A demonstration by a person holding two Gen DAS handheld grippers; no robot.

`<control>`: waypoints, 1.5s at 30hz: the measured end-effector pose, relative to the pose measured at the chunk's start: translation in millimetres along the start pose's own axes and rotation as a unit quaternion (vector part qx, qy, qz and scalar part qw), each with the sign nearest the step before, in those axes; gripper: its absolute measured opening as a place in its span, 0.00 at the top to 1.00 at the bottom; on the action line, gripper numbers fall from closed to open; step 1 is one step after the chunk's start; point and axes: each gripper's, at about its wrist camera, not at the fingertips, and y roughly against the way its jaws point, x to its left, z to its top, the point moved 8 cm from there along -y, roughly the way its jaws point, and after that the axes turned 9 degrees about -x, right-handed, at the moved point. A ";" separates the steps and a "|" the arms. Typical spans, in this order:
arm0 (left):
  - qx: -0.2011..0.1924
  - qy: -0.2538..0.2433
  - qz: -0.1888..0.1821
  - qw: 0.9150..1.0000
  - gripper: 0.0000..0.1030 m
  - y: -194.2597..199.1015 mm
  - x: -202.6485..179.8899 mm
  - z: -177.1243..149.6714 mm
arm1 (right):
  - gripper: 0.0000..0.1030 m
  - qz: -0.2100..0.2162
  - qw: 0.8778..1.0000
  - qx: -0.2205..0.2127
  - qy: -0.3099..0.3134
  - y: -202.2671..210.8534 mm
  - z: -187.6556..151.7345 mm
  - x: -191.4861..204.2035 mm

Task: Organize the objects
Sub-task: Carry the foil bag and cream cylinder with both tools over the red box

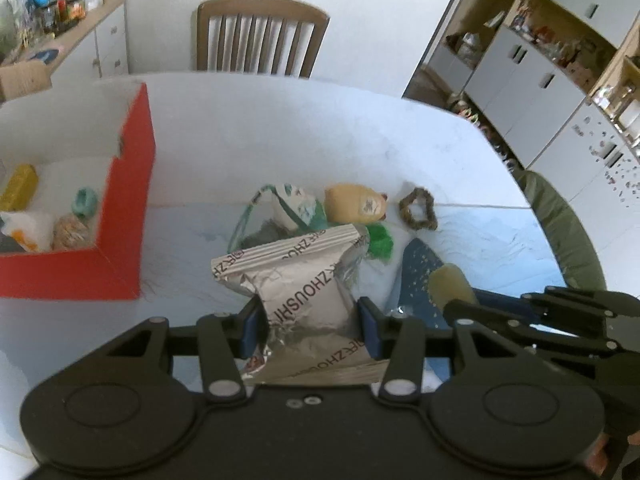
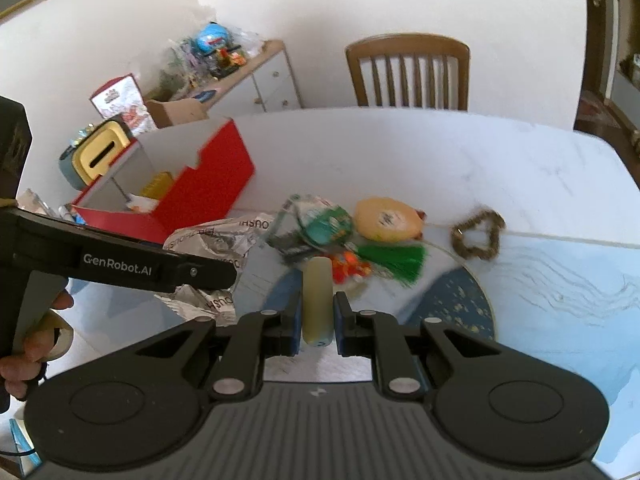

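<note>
Left tool (image 1: 310,326) pinches crinkled silver foil snack packet (image 1: 296,280), right tool (image 2: 317,322) pinches pale yellow cylindrical stick (image 2: 317,300); both lifted off the bench (image 1: 280,128), likely bound for open red cardboard box (image 1: 132,184) at far left.

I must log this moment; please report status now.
Left gripper shut on silver packet. Right gripper shut on yellowish tube. Red box open, unobstructed.

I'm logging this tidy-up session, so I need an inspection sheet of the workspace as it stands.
Surface: white table, blue patterned mat near the grippers.
Job's things: red box holding several items; silver foil packet; pale yellow stick.
Clutter: yellow plush toy, green tassel, brown wreath-shaped ring, a clear bag.
Grippers: left gripper shut on the packet; right gripper shut on the stick.
Cables: nothing seen.
Surroundings: wooden chair, cluttered sideboard, shelving.
</note>
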 end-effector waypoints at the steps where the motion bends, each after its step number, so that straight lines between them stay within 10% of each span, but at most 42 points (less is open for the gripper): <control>1: -0.003 0.002 -0.004 1.000 0.53 5.0 3.6 2.4 | 0.85 0.001 1.000 -0.002 0.003 1.1 3.5 5.6; 27: -0.037 0.036 0.037 0.998 0.53 67.7 198.8 55.7 | 0.85 0.037 0.999 -0.016 0.028 -75.0 73.7 193.3; 45: -0.034 0.034 0.088 0.995 0.53 1.2 298.7 113.2 | 0.85 -0.014 0.997 0.026 0.066 -188.5 87.0 239.2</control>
